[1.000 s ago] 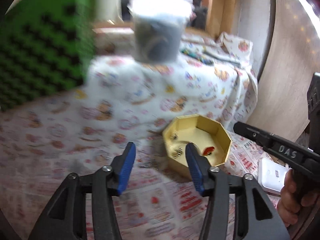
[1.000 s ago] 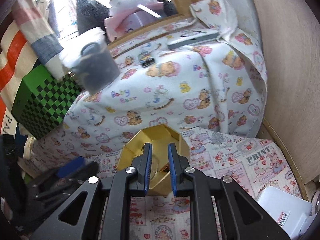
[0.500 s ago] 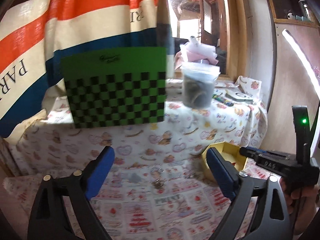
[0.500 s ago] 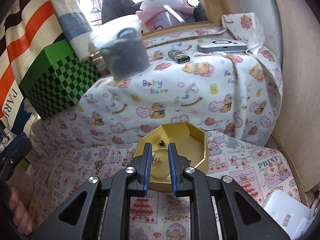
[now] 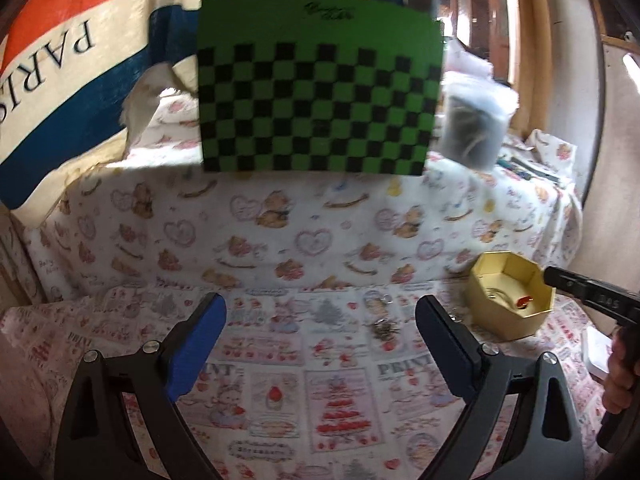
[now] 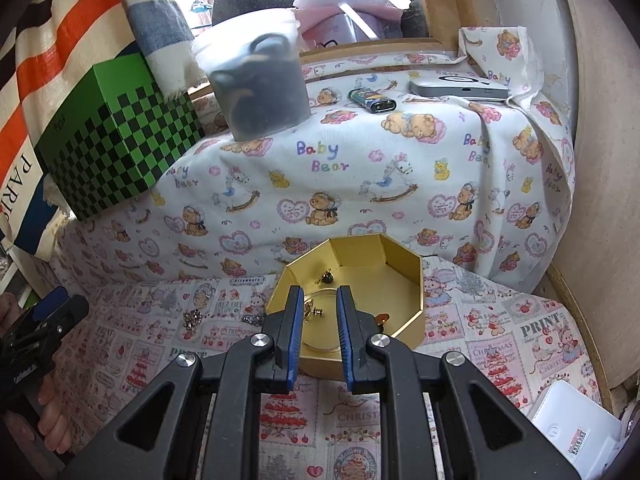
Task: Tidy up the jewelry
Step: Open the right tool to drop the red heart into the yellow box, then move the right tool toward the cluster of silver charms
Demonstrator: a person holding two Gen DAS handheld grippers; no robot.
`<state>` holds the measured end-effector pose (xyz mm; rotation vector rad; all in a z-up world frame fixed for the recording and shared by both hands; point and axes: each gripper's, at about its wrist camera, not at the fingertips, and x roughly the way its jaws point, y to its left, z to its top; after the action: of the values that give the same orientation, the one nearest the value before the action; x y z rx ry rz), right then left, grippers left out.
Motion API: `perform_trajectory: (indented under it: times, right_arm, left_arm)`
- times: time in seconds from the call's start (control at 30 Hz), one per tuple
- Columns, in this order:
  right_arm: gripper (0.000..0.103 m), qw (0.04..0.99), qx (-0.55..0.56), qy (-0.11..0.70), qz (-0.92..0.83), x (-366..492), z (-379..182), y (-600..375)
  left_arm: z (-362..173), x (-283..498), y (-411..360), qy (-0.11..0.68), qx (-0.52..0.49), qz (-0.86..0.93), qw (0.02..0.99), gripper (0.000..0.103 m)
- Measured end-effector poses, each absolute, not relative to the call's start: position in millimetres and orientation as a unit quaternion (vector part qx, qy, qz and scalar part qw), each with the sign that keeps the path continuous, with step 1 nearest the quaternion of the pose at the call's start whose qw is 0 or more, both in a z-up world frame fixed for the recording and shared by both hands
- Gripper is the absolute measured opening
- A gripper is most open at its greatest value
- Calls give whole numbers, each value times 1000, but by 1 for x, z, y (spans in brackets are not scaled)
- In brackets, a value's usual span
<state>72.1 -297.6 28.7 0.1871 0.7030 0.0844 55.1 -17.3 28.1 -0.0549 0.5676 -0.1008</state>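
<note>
A gold octagonal box (image 6: 404, 292) stands open on the patterned cloth; it also shows in the left wrist view (image 5: 502, 322). Small earrings, a thin ring and a red piece lie inside it. Loose metal jewelry (image 6: 192, 317) lies on the cloth left of the box, also in the left wrist view (image 5: 384, 328). My right gripper (image 6: 318, 300) hovers over the box's near rim, jaws a small gap apart with nothing between them. My left gripper (image 5: 320, 316) is wide open and empty, well left of the box.
A green checkered box (image 5: 316, 100) and a lidded plastic tub (image 6: 260, 88) stand on the raised cloth-covered ledge behind. A lighter (image 6: 372, 100) and a flat silver device (image 6: 460, 88) lie there too. A white box (image 6: 572, 432) sits at front right.
My left gripper pulled back and swung left, away from the gold box, and opened wide. My right gripper drew back a little and its jaws parted slightly.
</note>
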Motion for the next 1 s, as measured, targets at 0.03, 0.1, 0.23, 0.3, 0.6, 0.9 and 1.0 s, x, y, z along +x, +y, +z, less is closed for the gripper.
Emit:
perform_trajectory:
  times: [0.03,0.1,0.23,0.3,0.6,0.9,1.0]
  right_arm:
    - [18,934,90,343,41,72,29,-297]
    - [20,934,90,342,43,72,28,-296]
    - [35,937,82,338,42,71,28,-292]
    - [35,937,78,338,44,70,28,-290]
    - [59,941,65,328,54,65,30,-279]
    - [70,938,51,334,83,62,34,-263]
    - [70,935,49,338,94,61,37,-253]
  left_arm:
    - [25,57,-15,284,-28,-47,957,95]
    - [20,59,-10,290,-31,-43,955,95]
    - [11,66,-2,311,-41,-37,949,95]
    - [6,70,0,322,-45,-36,945,95]
    - [6,70,8,322,-42,-17,946,95]
    - [29,58,21,293,-59,-13,954,95]
    - [35,55,23,278,-55,-6,959,95]
